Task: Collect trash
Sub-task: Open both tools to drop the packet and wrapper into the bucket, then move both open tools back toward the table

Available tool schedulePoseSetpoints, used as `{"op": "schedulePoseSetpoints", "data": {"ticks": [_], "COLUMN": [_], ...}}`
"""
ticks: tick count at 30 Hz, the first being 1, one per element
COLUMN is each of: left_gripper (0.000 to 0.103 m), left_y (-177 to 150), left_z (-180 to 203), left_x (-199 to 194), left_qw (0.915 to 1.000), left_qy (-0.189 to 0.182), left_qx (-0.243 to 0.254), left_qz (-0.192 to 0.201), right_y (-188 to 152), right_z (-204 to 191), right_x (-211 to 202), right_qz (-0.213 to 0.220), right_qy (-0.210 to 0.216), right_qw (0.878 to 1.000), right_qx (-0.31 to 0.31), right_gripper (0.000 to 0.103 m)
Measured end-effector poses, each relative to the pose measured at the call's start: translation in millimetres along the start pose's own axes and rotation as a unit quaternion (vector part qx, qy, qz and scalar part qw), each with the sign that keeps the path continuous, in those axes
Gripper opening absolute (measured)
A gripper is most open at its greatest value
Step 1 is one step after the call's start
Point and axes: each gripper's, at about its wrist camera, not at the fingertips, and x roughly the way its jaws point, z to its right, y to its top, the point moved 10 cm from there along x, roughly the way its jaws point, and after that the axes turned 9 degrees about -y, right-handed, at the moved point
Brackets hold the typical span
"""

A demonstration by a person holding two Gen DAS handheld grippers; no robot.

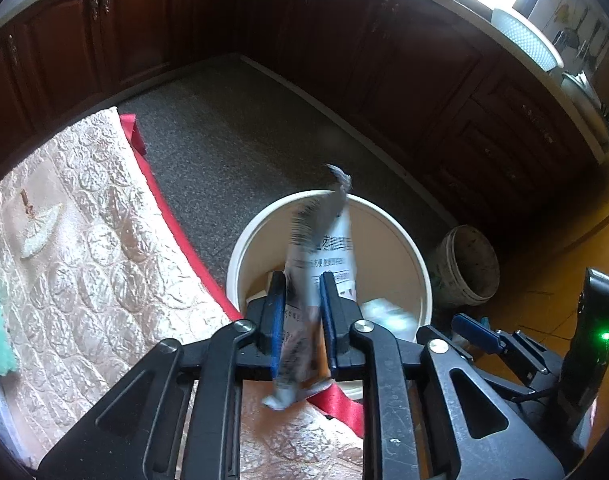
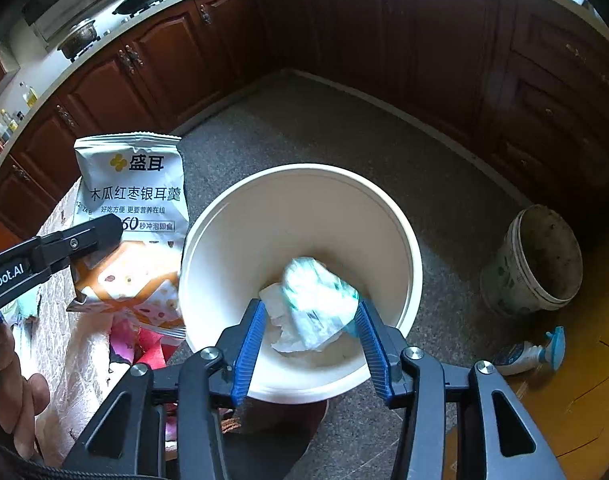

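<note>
- Left claw (image 1: 300, 288) sits above the white bucket (image 1: 240, 240), its blue pads either side of a snack packet (image 1: 324, 236); the packet looks blurred, and whether the pads still press it cannot be told.
- From the right wrist view the snack packet (image 2: 132, 200) hangs beside the bucket's rim, over the edge of the quilted counter cover (image 2: 64, 340), with the left claw's finger (image 2: 84, 236) against its face.
- Right claw (image 2: 308, 332) stands released over the white bucket (image 2: 296, 184), a crumpled white and green wrapper (image 2: 316, 300) blurred between its parted pads, touching the right one.
- More white scraps lie at the bucket's bottom.
- Nearby on the floor stand a dirty pail (image 2: 536, 264) and a spray bottle (image 2: 528, 354).
</note>
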Motion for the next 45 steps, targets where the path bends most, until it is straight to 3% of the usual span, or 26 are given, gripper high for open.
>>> {"op": "schedulePoseSetpoints", "data": {"ticks": [4,17,22,30,37,45], "left_gripper": [0.044,0.052,0.065,0.066,0.066,0.066], "left_y": [-2,-15,-18,-26,-35,-53], "left_z": [-1,-8,-9,-20,-51,-85], "left_x": [1,-11,-24,-48,-86,-136], "left_qw": [0.9999,0.9998,0.9996,0.9990,0.9968,0.9930], "left_qy": [-0.012,0.012,0.025,0.044,0.063,0.087], "left_qx": [-0.006,-0.015,-0.011,-0.007,-0.028,-0.038], "left_qz": [-0.004,-0.010,0.002,0.012,0.041,0.069], "right_y": [-1,-7,-7,-9,-7,0], "right_z": [1,-4,-8,-16,-28,-65], "right_x": [2,-1,-6,-14,-29,-55], "right_qz": [-0.001,-0.003,0.002,0.008,0.022,0.051], "right_qy": [-0.004,-0.004,-0.005,-0.007,-0.015,-0.008], "right_qw": [1.000,1.000,1.000,1.000,0.999,0.998], "right_qx": [-0.001,-0.001,0.000,-0.007,-0.018,-0.046], "right_gripper": [0.050,0.051,0.063,0.065,0.069,0.071]}}
